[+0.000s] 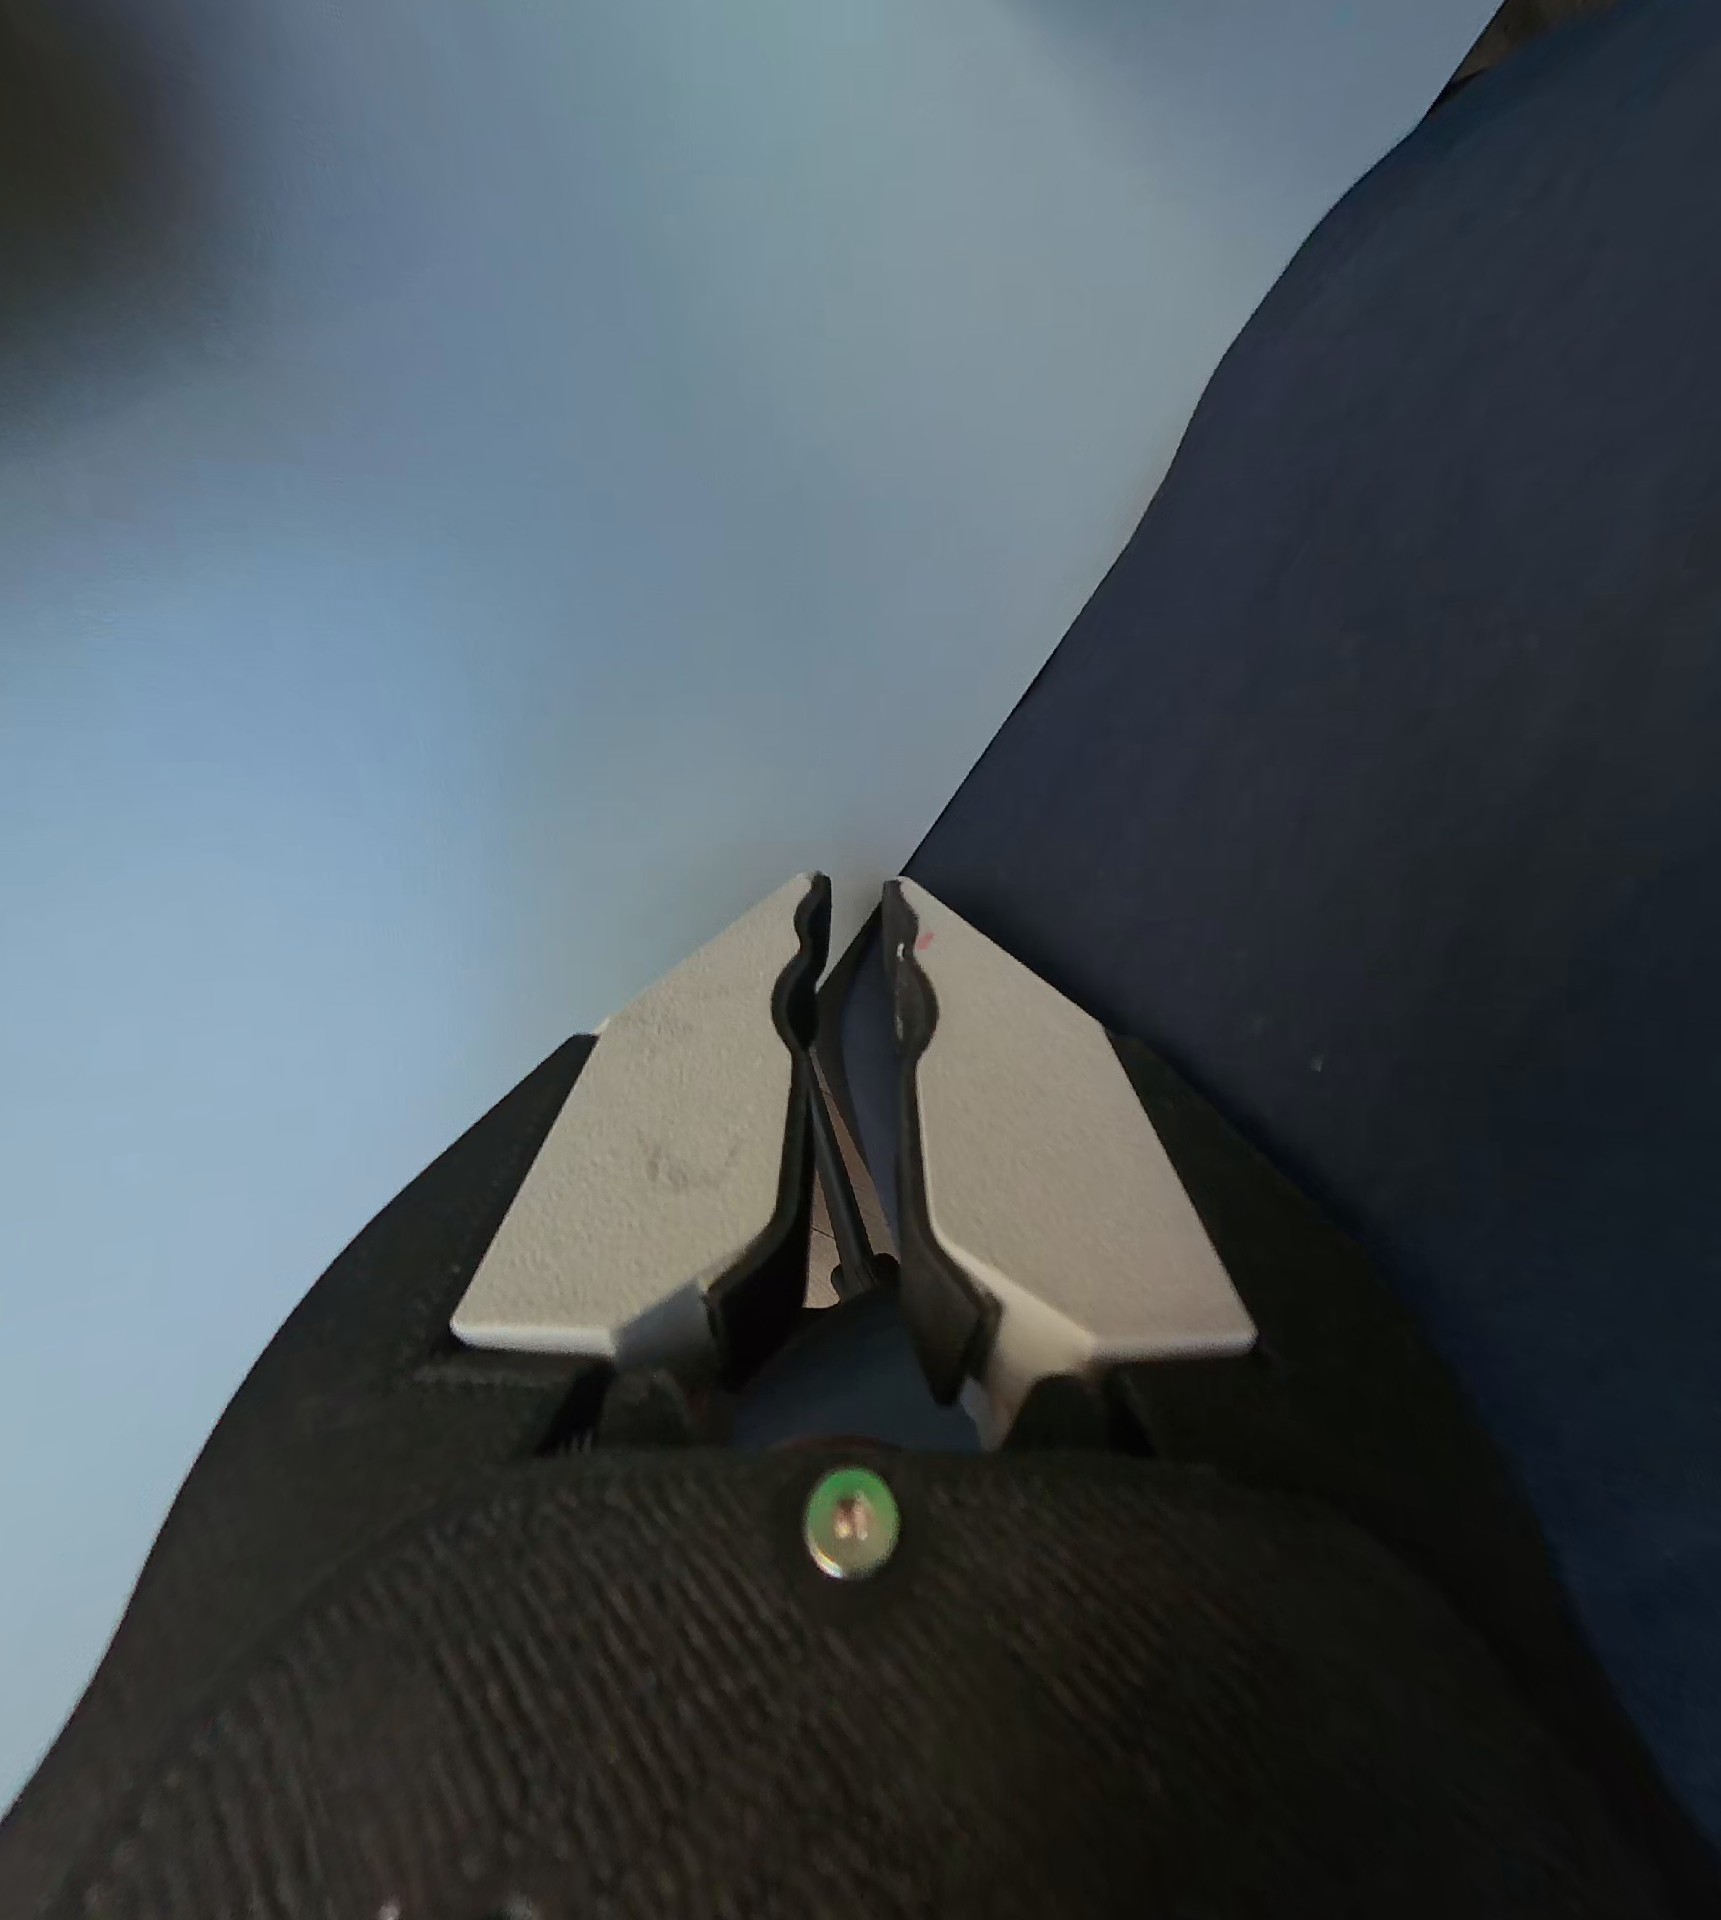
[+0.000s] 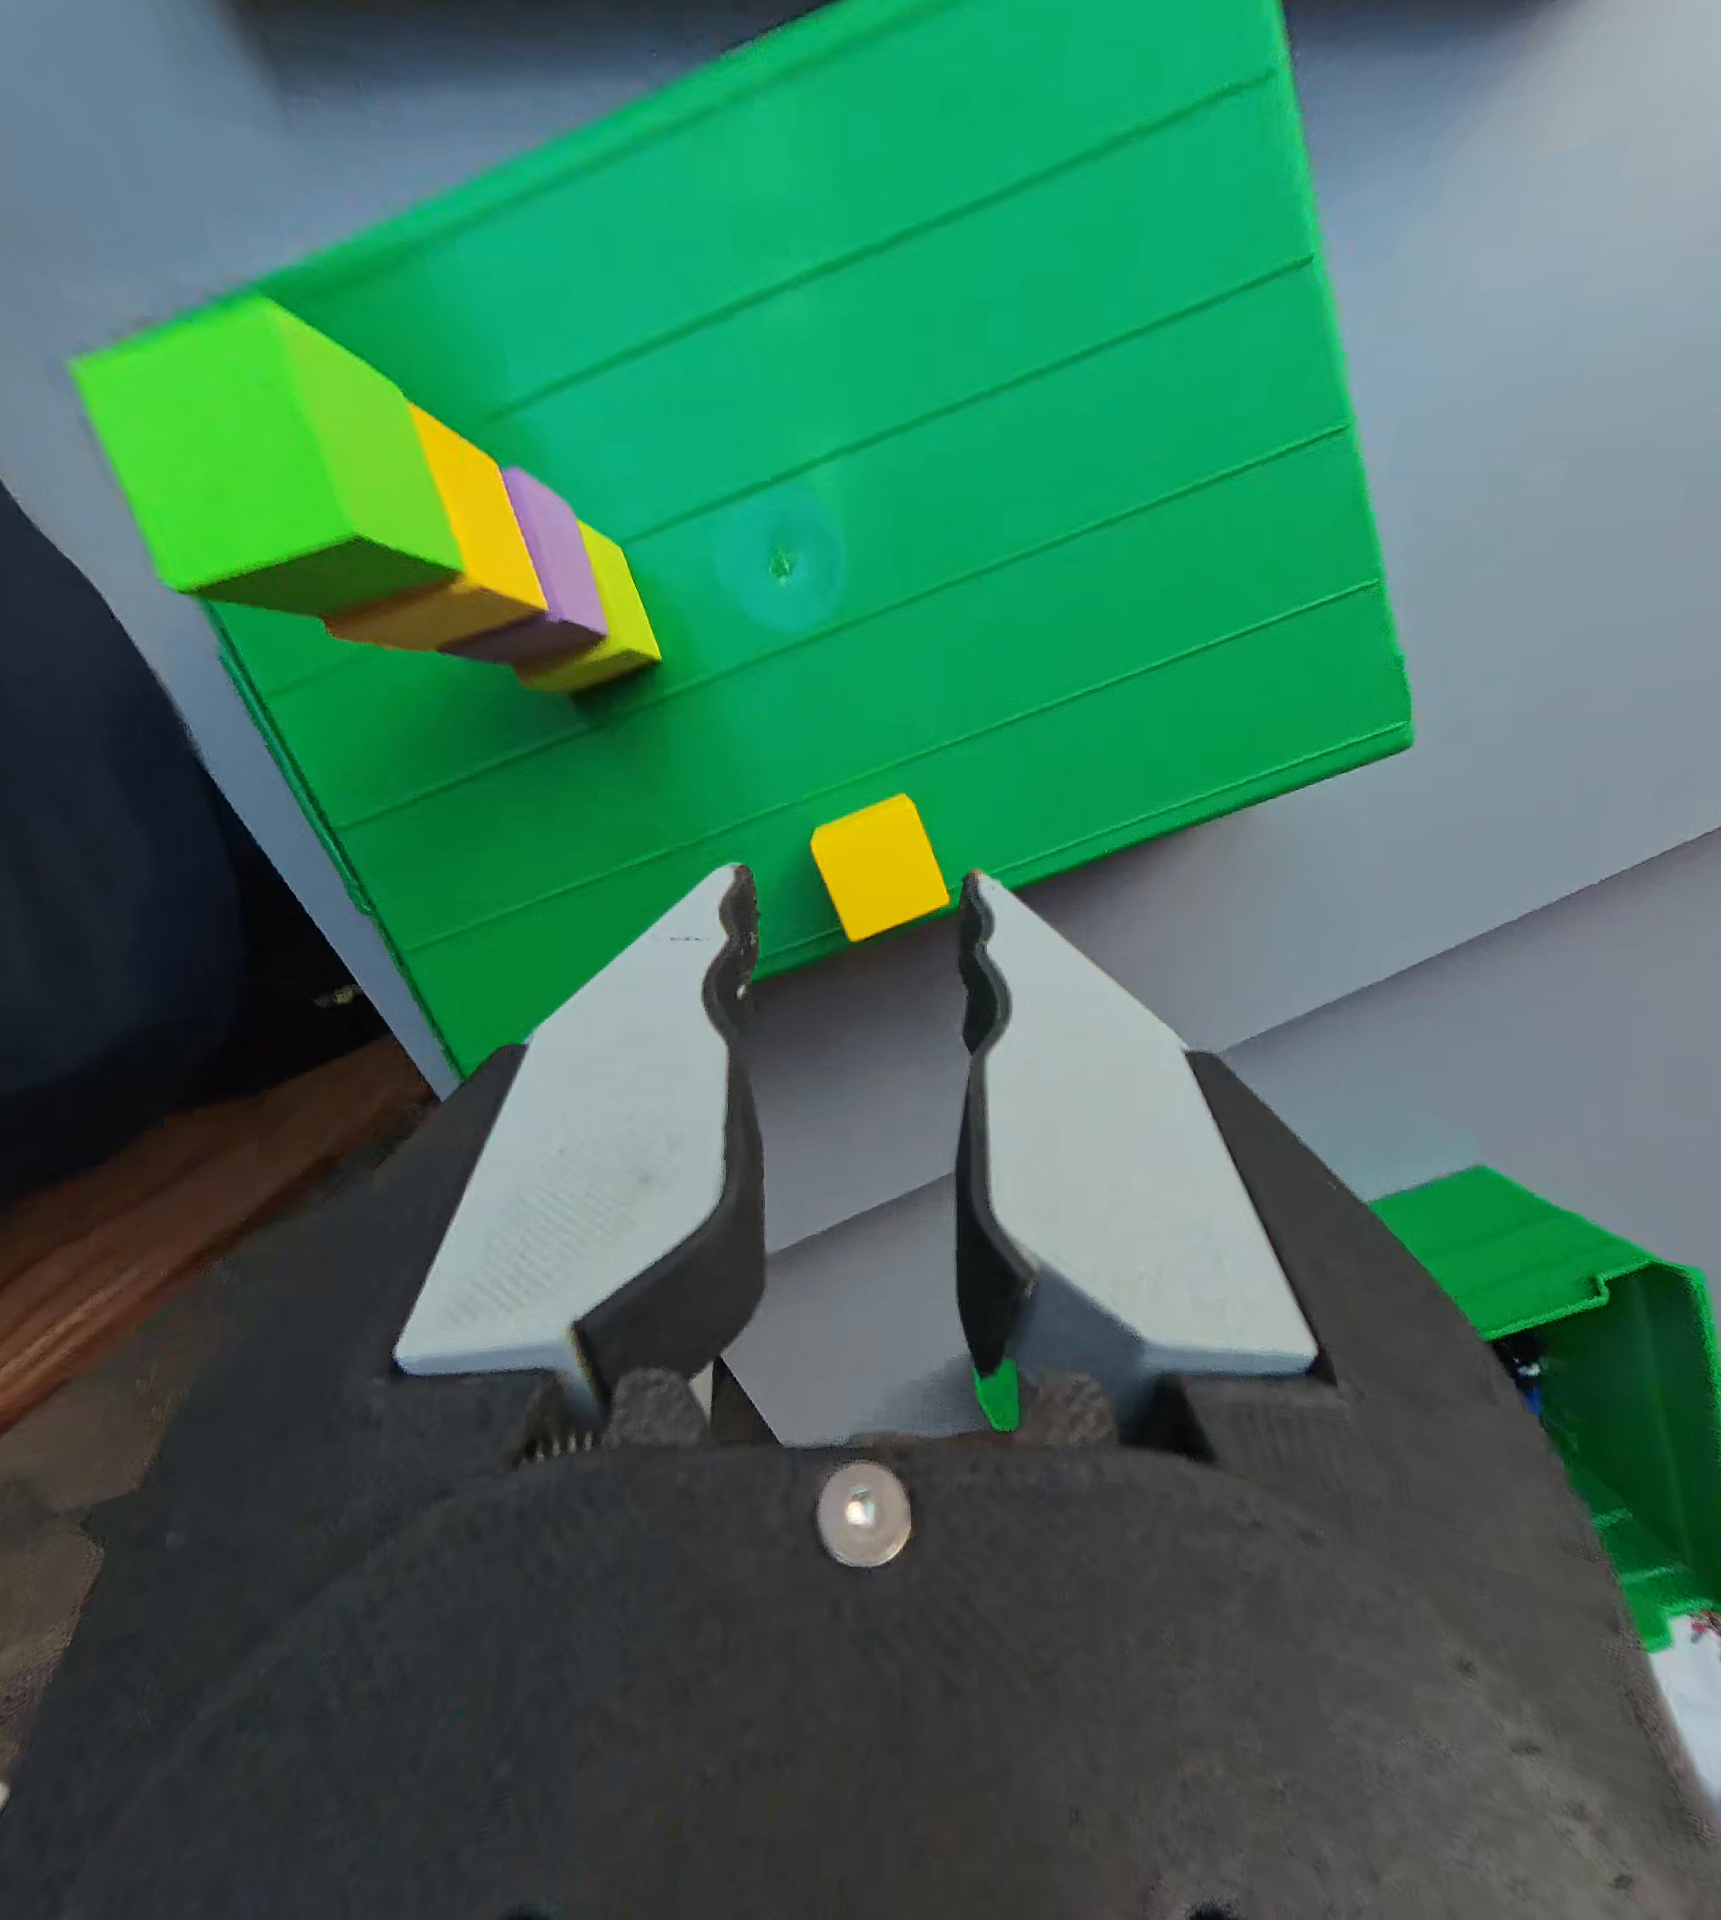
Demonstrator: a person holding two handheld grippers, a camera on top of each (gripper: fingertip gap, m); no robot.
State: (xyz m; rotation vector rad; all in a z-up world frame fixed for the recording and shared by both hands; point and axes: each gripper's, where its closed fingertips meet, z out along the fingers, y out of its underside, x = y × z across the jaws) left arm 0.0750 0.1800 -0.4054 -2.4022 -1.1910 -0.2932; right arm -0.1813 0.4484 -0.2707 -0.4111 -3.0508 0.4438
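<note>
Grey tabletop (image 2: 1510, 987), wooden floor (image 2: 108, 1247)

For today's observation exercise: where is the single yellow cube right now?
In the right wrist view, the yellow cube sits at the near edge of the green board, just beyond the open right gripper, apart from the block stack at the board's left.

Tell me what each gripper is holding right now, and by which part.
Nothing: the right gripper is open just short of the yellow cube; the left gripper holds nothing visible.
</note>
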